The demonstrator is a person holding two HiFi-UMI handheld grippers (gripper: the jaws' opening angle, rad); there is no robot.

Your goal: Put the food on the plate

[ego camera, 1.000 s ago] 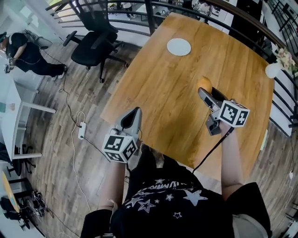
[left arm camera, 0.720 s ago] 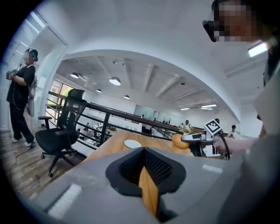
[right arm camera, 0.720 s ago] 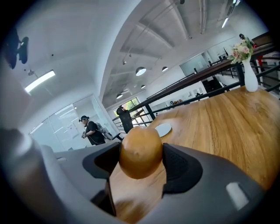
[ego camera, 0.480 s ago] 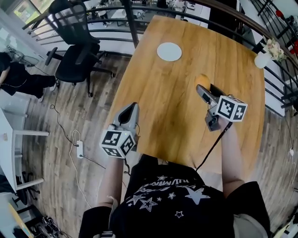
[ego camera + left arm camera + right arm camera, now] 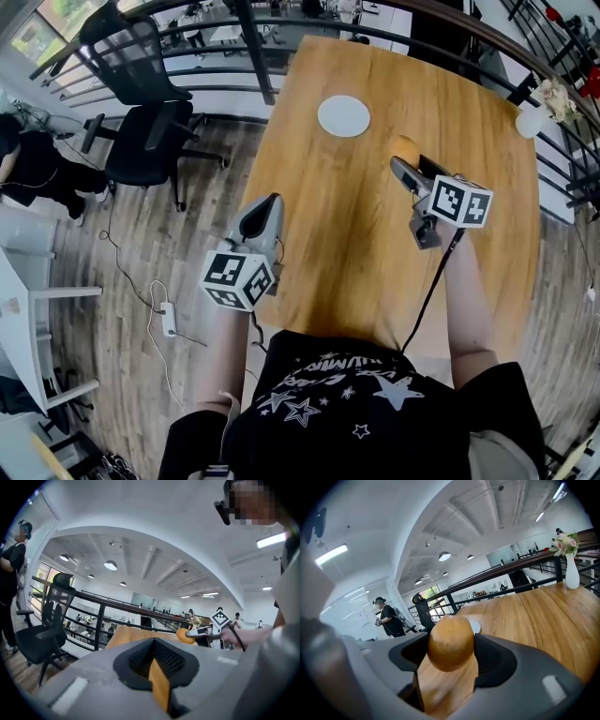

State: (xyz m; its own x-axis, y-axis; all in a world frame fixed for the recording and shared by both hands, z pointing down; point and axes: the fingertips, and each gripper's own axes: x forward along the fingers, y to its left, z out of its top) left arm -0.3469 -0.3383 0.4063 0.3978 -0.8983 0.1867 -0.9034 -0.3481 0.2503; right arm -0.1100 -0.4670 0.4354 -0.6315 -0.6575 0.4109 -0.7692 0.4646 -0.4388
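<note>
Well, the only print I can find is the black-and-white square marker on each claw's cube and the white lettering among stars on my black shirt (image 5: 347, 394) — too creased to read. My right claw (image 5: 405, 167) (image 5: 450, 656) stands wide and grips the round golden-brown food (image 5: 404, 147) (image 5: 451, 639), a pad on each side of it, over the wooden surface (image 5: 356, 244), while the white plate (image 5: 343, 115) lies farther ahead and a little to the left, apart from it. My left claw (image 5: 267, 202) (image 5: 153, 641) — tips drawn together, nothing between them — hangs at the surface's left edge.
</note>
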